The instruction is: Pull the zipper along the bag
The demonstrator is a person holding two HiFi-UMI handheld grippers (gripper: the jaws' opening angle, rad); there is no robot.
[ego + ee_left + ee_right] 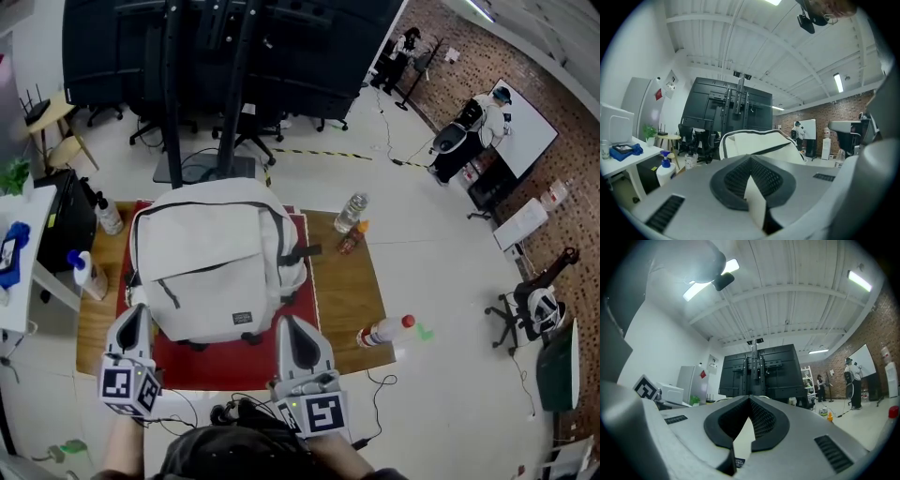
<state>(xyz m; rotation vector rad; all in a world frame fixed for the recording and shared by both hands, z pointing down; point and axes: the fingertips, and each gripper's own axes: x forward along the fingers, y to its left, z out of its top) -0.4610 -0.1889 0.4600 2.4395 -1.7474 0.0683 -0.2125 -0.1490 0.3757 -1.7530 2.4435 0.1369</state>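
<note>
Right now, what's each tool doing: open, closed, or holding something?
Left tool: closed, holding nothing.
Right tool: closed, holding nothing.

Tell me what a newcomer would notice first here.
A big white backpack lies flat on a red mat in the middle of a wooden table. Close to its near edge, the left claw and the right claw point toward it, both shut with nothing in them.

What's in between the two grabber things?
In the head view, the bottom end of the white backpack, lying on the red mat, sits between the left gripper and the right gripper.
</note>
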